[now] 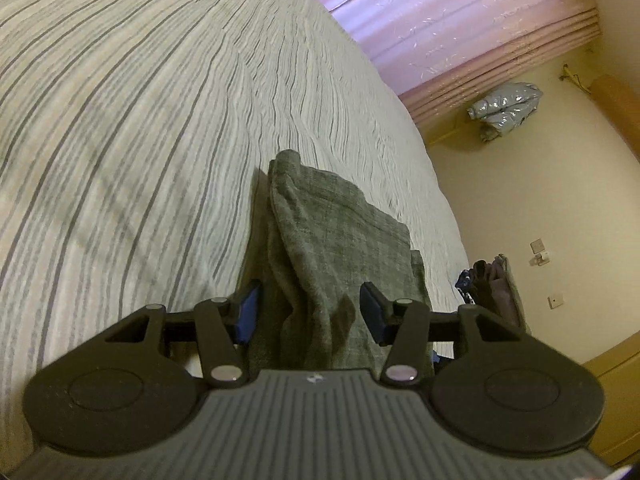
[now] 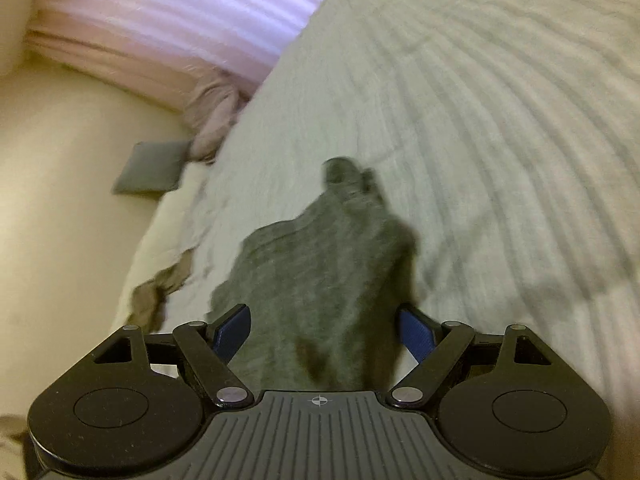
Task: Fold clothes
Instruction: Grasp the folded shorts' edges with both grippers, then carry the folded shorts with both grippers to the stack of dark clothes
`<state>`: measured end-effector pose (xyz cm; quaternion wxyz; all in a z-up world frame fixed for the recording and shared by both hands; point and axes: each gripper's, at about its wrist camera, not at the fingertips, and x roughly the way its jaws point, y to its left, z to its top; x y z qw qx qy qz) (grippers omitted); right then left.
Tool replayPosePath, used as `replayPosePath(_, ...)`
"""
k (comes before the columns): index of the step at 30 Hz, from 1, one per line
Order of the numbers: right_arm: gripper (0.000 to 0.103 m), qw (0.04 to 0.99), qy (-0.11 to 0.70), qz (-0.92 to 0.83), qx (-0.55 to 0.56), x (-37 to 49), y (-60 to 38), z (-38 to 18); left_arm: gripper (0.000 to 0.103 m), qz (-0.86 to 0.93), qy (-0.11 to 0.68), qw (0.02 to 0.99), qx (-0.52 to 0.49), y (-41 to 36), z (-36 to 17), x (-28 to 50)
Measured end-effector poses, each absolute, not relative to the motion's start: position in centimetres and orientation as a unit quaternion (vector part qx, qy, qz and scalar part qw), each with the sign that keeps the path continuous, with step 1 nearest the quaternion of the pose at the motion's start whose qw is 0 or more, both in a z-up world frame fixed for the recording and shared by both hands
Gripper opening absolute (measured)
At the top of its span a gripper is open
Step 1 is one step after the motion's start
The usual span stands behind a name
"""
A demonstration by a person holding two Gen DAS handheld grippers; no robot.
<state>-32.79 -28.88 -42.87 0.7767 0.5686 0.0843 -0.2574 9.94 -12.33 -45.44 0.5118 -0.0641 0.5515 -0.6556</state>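
A grey-green garment [image 1: 340, 240] lies bunched lengthwise on the striped bed sheet [image 1: 140, 140]. My left gripper [image 1: 310, 312] is open, its blue-padded fingers [image 1: 247, 312] on either side of the garment's near end, with cloth between them. In the right wrist view the same garment [image 2: 328, 272] stretches away from my right gripper [image 2: 324, 336], which is also open with its fingers [image 2: 418, 332] straddling the cloth. This view is motion-blurred. Whether either gripper touches the fabric cannot be told.
The bed's edge runs beside the garment, with pale floor beyond [image 1: 540, 200]. Pink curtains [image 1: 460, 20] hang at the back. A silver bag [image 1: 506, 106] and dark items [image 1: 488, 280] lie on the floor. A grey cushion [image 2: 154, 168] sits beside the bed.
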Motion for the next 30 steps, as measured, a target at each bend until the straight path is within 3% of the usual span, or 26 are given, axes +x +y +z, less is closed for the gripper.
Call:
replayPosePath(2, 0.083, 0.790, 0.091, -0.233, 0.560, -32.1, -28.9, -42.8, 0.046, -0.657, 0.552, 0.509, -0.064, -12.4, -45.4, 9.9)
replayPosePath(4, 0.061, 0.799, 0.096, -0.204, 0.558, -31.2, -29.1, -43.2, 0.044, -0.658, 0.554, 0.505, -0.064, -12.5, -45.4, 10.0)
replayPosePath(8, 0.060, 0.814, 0.110, -0.173, 0.544, -29.4, -30.0, -43.8, 0.039, -0.667, 0.561, 0.487, -0.061, -13.3, -45.5, 10.2)
replayPosePath(11, 0.059, 0.820, 0.118, -0.145, 0.542, -28.1, -31.4, -44.1, 0.025, -0.664, 0.571, 0.479, -0.057, -14.4, -45.8, 10.5)
replayPosePath(13, 0.023, 0.815, 0.129, -0.135, 0.548, -27.5, -32.2, -44.6, 0.018, -0.658, 0.581, 0.475, -0.058, -15.1, -46.1, 10.8)
replayPosePath(15, 0.015, 0.808, 0.141, -0.130, 0.557, -27.0, -33.0, -45.2, 0.014, -0.655, 0.585, 0.475, -0.055, -15.5, -46.0, 10.8)
replayPosePath(22, 0.009, 0.789, 0.146, -0.155, 0.576, -28.0, -32.6, -43.3, 0.010, -0.656, 0.584, 0.477, -0.035, -16.8, -41.5, 9.8)
replayPosePath(30, 0.009, 0.771, 0.108, -0.218, 0.588, -33.4, -30.9, -32.4, 0.009, -0.681, 0.594, 0.427, -0.013, -20.4, -31.5, 5.9)
